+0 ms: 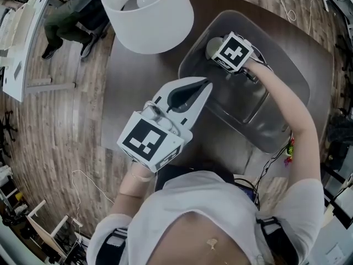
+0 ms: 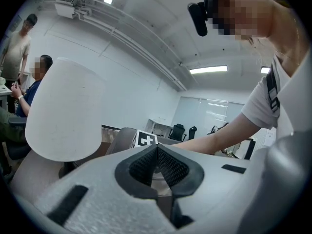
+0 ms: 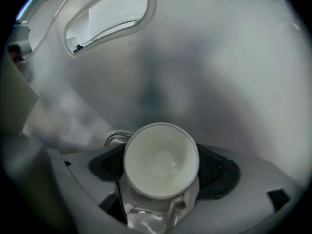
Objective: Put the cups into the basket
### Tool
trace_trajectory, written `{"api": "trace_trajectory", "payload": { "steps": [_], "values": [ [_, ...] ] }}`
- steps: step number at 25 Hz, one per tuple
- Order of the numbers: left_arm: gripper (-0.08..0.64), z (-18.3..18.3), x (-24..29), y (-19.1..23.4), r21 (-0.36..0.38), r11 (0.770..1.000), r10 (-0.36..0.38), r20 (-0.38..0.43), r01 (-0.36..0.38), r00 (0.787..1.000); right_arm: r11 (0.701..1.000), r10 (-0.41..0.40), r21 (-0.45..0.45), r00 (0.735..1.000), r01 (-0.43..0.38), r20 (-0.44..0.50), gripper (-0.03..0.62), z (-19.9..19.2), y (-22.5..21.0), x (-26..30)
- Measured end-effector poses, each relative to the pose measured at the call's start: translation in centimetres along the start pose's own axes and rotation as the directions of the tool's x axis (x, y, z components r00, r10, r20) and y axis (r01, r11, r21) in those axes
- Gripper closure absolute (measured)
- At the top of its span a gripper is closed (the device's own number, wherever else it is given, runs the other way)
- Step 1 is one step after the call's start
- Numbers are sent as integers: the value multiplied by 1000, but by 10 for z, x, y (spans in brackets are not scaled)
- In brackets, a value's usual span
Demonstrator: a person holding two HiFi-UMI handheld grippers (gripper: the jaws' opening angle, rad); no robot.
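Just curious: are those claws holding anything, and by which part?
Right gripper clamps a white cup by its sides; left gripper, shut, holds nothing.

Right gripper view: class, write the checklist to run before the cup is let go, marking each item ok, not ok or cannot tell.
1. The cup is gripped between the jaws of the right gripper: ok.
2. The right gripper is inside the walls of the basket: ok.
3. The cup touches the basket floor: cannot tell.
4. The left gripper is shut, empty and outside the basket: ok.

White lampshade (image 1: 148,15) rises over a dark table (image 1: 132,93) on wooden floor (image 1: 66,126).
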State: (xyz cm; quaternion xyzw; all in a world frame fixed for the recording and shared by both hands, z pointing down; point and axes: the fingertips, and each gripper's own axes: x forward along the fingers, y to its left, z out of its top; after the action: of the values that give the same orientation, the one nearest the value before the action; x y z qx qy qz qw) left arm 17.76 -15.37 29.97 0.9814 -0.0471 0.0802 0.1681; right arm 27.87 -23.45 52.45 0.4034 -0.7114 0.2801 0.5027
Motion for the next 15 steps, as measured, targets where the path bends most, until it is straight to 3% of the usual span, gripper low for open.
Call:
{"api": "trace_trajectory", "payload": {
  "steps": [15],
  "values": [
    [549, -4, 0, -1, -19, 1000, -2, -1, 2, 1000, 999, -2, -50, 1000, 2, 5, 193, 1, 1, -1]
  ]
}}
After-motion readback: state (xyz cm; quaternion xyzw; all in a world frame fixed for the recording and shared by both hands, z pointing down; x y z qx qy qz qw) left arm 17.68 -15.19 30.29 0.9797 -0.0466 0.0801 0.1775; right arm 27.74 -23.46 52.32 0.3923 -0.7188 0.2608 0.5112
